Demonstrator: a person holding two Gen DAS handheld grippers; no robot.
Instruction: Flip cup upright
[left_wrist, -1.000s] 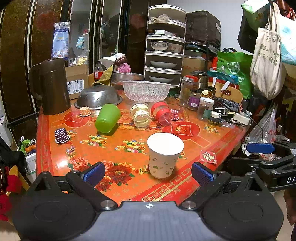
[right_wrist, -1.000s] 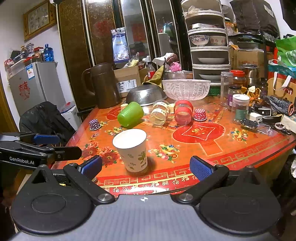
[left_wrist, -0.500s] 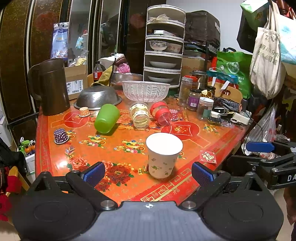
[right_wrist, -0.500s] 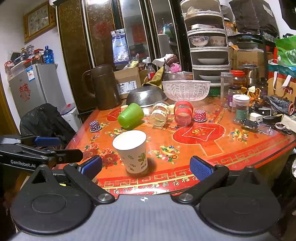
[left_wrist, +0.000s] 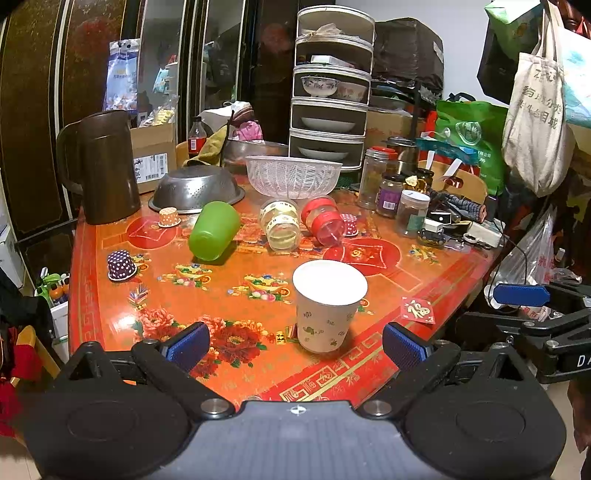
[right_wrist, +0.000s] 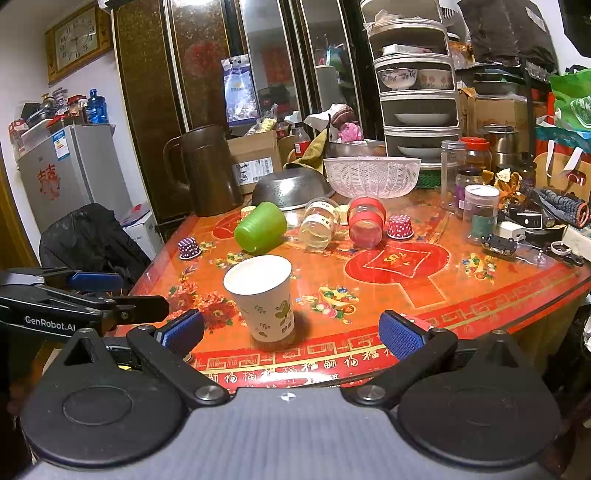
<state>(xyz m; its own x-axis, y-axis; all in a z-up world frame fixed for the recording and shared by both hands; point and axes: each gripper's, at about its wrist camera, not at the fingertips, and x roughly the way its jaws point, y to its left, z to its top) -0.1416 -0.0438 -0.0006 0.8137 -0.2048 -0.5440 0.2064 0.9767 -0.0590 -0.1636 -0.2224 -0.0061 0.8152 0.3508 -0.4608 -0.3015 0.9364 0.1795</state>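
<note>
Already the white floral paper cup (left_wrist: 328, 306) stood upright and seemingly empty near the desk's (left_wrist: 436, 273) front edge, so that flip looked done. Both the left gripper (left_wrist: 295, 345) and right gripper (right_wrist: 291, 334) hung wide open, holding nothing. Farther back, the green plastic cup (left_wrist: 213, 236) lay on its side, arguably the next target.
</note>
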